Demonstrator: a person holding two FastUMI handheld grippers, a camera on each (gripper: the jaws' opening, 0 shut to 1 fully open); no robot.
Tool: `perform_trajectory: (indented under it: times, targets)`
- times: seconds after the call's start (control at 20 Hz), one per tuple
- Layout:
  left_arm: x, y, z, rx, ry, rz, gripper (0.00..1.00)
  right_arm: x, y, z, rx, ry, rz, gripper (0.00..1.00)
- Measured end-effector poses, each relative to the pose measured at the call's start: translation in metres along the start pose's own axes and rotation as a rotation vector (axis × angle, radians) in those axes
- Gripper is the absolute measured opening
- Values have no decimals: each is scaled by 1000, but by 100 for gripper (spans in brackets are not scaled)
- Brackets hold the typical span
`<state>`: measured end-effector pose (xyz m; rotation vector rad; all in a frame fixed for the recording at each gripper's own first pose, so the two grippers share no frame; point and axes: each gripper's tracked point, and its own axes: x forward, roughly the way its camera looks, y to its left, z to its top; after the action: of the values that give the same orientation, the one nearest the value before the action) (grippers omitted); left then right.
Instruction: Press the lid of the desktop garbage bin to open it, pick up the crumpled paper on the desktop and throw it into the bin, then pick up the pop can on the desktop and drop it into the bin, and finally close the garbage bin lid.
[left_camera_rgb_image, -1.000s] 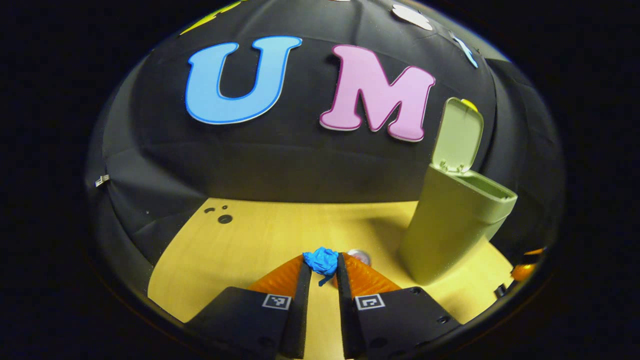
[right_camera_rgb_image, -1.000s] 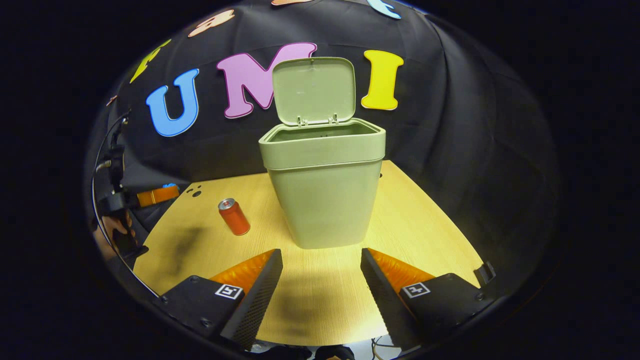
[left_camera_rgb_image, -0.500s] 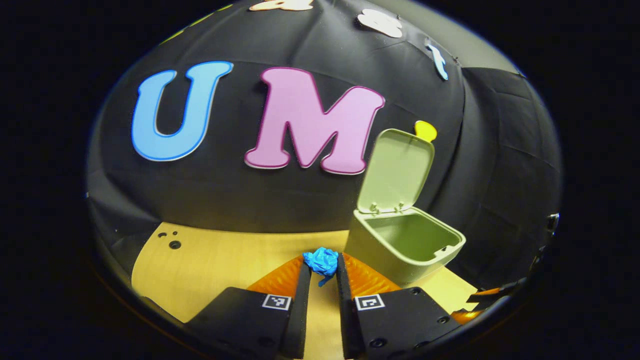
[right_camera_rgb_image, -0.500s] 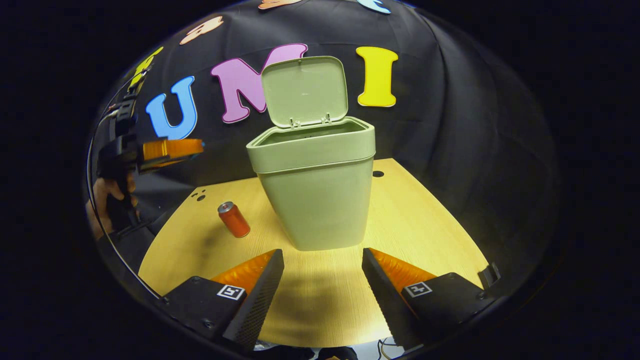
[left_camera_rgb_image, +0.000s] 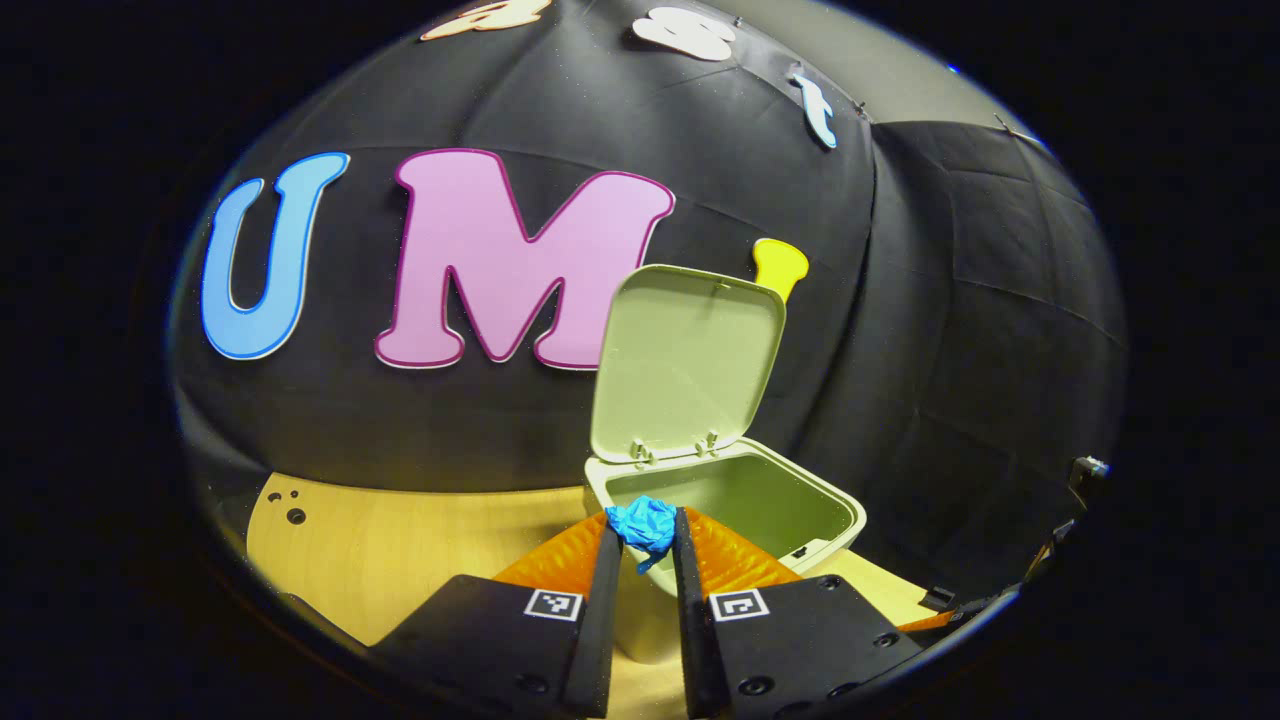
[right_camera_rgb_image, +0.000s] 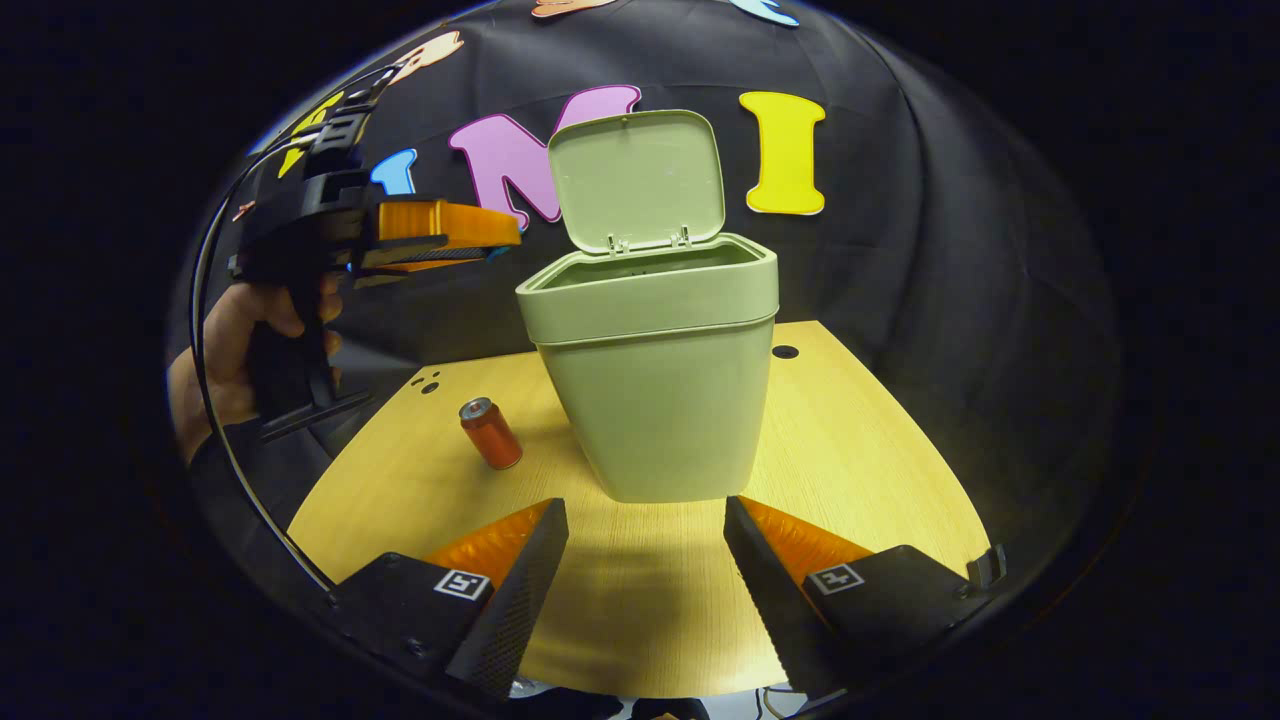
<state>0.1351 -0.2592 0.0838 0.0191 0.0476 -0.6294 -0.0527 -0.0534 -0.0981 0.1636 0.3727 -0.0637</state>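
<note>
Left gripper view is showing the small crumpled ball of blue paper (left_camera_rgb_image: 645, 524) pinched between the tips of my left gripper (left_camera_rgb_image: 641, 530); its jaws are drawn nearly together and both are pressing on the paper from either side. I am holding the paper in the air at the near rim of the pale green plastic desktop garbage bin (left_camera_rgb_image: 820, 505), with the bin's open mouth lying just beyond it. The bin's rounded green lid (left_camera_rgb_image: 690, 360) is standing up on its rear hinges, tilted back toward the black cloth wall.

In the right gripper view, the same bin (right_camera_rgb_image: 655, 400) is standing upright on the light wooden surface (right_camera_rgb_image: 850, 450), its lid (right_camera_rgb_image: 635, 180) raised. The red pop can (right_camera_rgb_image: 491, 433) with its silver top is sitting on the surface just to the left of the bin, leaning slightly in this view and apart from the bin's wall. My left gripper (right_camera_rgb_image: 505, 240) is hanging high on the left, level with the bin's rim and close beside it, with my hand (right_camera_rgb_image: 235, 350) wrapped around its dark handle. My right gripper (right_camera_rgb_image: 640, 530) is hovering low over the surface in front of the bin, its jaws spread wide and holding nothing.
</note>
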Motion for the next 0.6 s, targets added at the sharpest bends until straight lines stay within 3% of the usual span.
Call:
perform_trajectory:
  times: [0.4,0.6]
  targets:
    - [28,-23,-13,40,42,-24,36,1,-13,-4,-3,14,29,99]
    - [34,-27,-20,49,60,-9,50,4,-17,-2,-9,16,42,99]
